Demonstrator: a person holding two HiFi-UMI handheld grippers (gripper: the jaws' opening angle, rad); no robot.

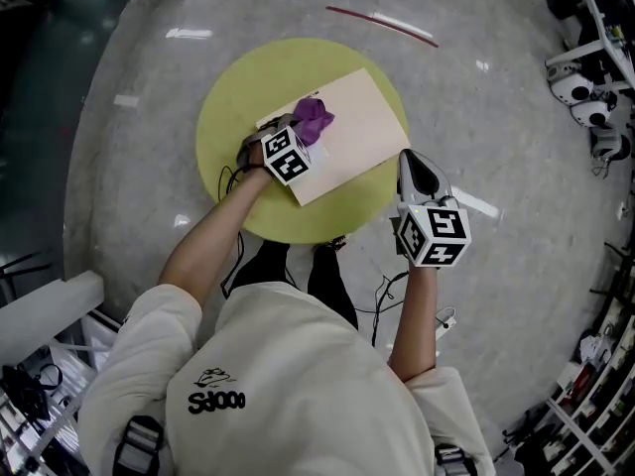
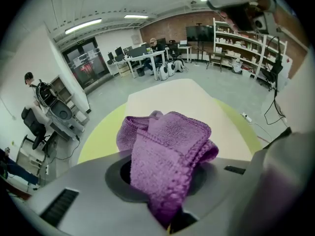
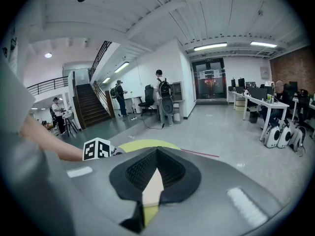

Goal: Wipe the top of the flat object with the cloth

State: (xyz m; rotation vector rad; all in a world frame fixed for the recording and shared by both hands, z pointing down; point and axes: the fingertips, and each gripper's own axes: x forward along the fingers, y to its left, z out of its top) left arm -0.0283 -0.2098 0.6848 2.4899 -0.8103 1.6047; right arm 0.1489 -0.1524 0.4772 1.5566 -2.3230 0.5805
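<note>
One purple knitted cloth point(image 2: 167, 146) sits bunched on the near-left part of one beige flat board point(image 1: 362, 127). It is pinched in the left tongs point(image 1: 304, 133), jaws closed on a fold of it w/ the rest spilling fwd onto the board. The board lies askew across one round yellow-green surface point(image 1: 233, 117), corners near the rim. The right tongs point(image 1: 409, 163) hang at the board's right corner, over the surface's edge. Their jaws are drawn together bar a thin slit, nothing b/w them; whether the tip touches the board can't be told. Two marker cubes, one per tool: left cube point(image 1: 286, 155), right cube point(image 1: 434, 234). The person, in a cream top point(image 1: 298, 385), stands at the surface's near side, both arms out. One thin red strip point(image 1: 382, 25) lies on the grey floor point(image 1: 496, 117) beyond the surface. Bkgd, right gripper view: 3 people point(image 3: 162, 97) standing near a staircase point(image 3: 91, 104).
</note>
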